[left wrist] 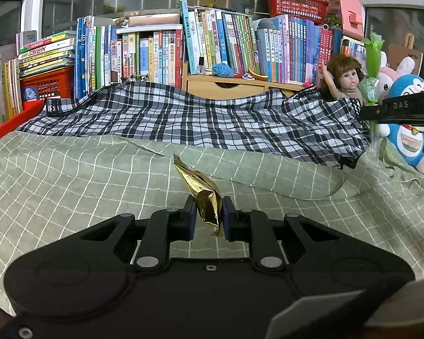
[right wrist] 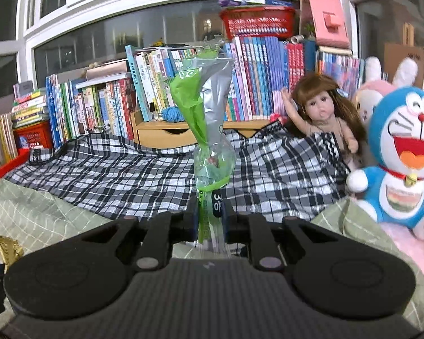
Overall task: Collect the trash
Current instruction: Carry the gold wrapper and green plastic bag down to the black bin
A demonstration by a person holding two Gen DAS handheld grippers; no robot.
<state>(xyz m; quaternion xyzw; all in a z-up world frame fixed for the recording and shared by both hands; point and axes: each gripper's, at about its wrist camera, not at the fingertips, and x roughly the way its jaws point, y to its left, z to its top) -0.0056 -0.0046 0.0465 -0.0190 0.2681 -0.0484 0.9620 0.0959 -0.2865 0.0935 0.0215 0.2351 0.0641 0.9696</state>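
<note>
A crumpled gold foil wrapper (left wrist: 203,195) stands up between the blue pads of my left gripper (left wrist: 209,212), which is shut on it above the green checked sheet (left wrist: 70,180). My right gripper (right wrist: 209,214) is shut on the lower end of a green and silver plastic snack bag (right wrist: 209,130), held upright above the bed. In the left wrist view the same bag (left wrist: 372,70) and the right gripper's black body show at the far right. The gold wrapper (right wrist: 10,250) peeks in at the left edge of the right wrist view.
A black-and-white plaid cloth (left wrist: 198,118) lies across the back of the bed. Behind it stand rows of books (left wrist: 155,53), red baskets (left wrist: 48,82) and a wooden drawer box (left wrist: 226,86). A doll (right wrist: 325,118), a blue plush toy (right wrist: 404,163) and a pink plush sit at right.
</note>
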